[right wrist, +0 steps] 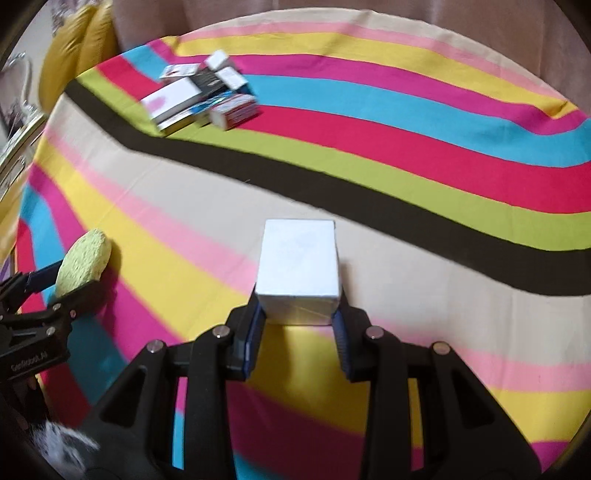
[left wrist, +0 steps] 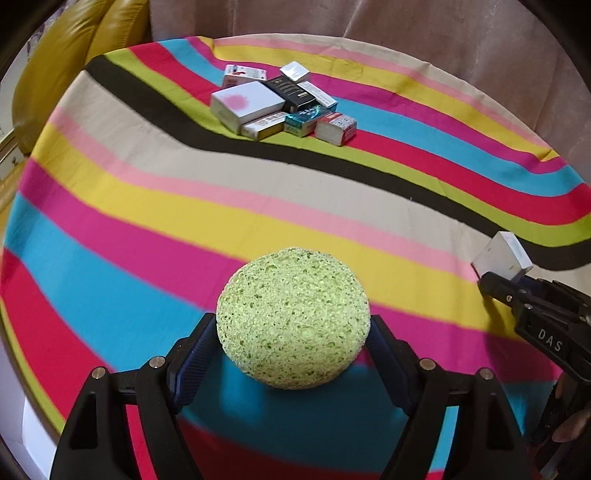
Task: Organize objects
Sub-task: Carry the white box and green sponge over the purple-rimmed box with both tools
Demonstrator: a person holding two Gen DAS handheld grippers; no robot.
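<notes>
A round green sponge (left wrist: 293,317) is clamped between the pads of my left gripper (left wrist: 293,332), lifted above the striped cloth. In the right wrist view the same green sponge (right wrist: 84,264) shows at the far left, in the left gripper (right wrist: 70,284). My right gripper (right wrist: 298,314) is shut on a plain white box (right wrist: 299,264), held above the cloth. That white box (left wrist: 503,258) and the right gripper (left wrist: 498,280) also appear at the right edge of the left wrist view. A pile of several small boxes (left wrist: 280,103) lies far back on the cloth, also seen as the box pile (right wrist: 203,96).
A striped multicoloured cloth (left wrist: 147,206) covers the table. A yellow leather seat (left wrist: 70,55) stands at the back left, and a beige curtain (left wrist: 406,26) hangs behind. A person's fingers (left wrist: 574,424) show at the lower right.
</notes>
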